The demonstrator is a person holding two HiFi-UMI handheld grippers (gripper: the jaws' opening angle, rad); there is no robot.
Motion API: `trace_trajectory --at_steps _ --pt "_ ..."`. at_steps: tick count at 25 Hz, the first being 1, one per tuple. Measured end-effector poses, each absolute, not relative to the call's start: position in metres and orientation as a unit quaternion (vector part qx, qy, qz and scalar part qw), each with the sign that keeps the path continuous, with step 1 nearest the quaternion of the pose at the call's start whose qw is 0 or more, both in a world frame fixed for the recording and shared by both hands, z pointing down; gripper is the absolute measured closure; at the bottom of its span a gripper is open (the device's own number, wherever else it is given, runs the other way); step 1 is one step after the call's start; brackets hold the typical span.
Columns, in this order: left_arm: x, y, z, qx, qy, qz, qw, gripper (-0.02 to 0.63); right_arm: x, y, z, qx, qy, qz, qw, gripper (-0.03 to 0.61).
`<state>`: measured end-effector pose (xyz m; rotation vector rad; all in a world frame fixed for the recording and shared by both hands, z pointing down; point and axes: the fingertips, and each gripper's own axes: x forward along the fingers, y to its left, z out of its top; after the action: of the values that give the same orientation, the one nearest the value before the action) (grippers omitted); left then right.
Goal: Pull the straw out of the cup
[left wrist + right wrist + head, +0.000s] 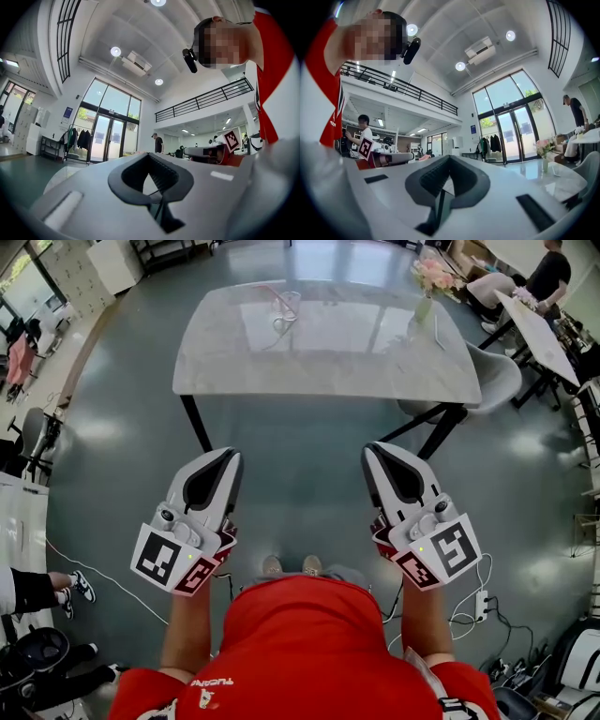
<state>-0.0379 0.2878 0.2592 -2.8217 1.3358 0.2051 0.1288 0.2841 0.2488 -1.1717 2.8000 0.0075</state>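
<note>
Head view: the left tool (225, 457) and the right tool (377, 450) are held side by side over bare floor, well short of the near edge of the worktop (328, 367). Each has its two pads meeting at the tip, with nothing between them. On the worktop I can make out a vase of flowers (427, 292) near the far right corner and a white cable (284, 307) toward the far edge. Neither the cup nor the straw can be found here, so the first risk is moving in without a located target.

Left gripper view: the left tool (150, 157) points out across the room and its jaws are pressed together on nothing. A straw cannot enter closed jaws, so if the tool arrives shut it would probably push the straw aside or nudge the cup over.

Right gripper view: the right tool (449, 158) is likewise closed and empty. The worktop (565, 180) and the vase of flowers (543, 151) sit off to the right. No cup or straw shows here either.

If the cup proves to stand near the vase, a wide swing could strike the flowers. Pulling the straw without the other tool bracing the cup would likely lift or tip it.
</note>
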Motion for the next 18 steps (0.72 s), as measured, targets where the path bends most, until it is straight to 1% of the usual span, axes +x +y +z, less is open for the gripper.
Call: trace_trajectory --at_steps 11,18 --pt "-0.011 0.281 0.258 -0.89 0.452 0.055 0.015 0.609 0.161 0.272 0.253 -0.364 0.929 0.003 0.06 0.578" --pt "-0.013 0.271 0.257 -0.887 0.459 0.054 0.017 0.609 0.161 0.262 0.256 -0.36 0.931 0.001 0.059 0.578"
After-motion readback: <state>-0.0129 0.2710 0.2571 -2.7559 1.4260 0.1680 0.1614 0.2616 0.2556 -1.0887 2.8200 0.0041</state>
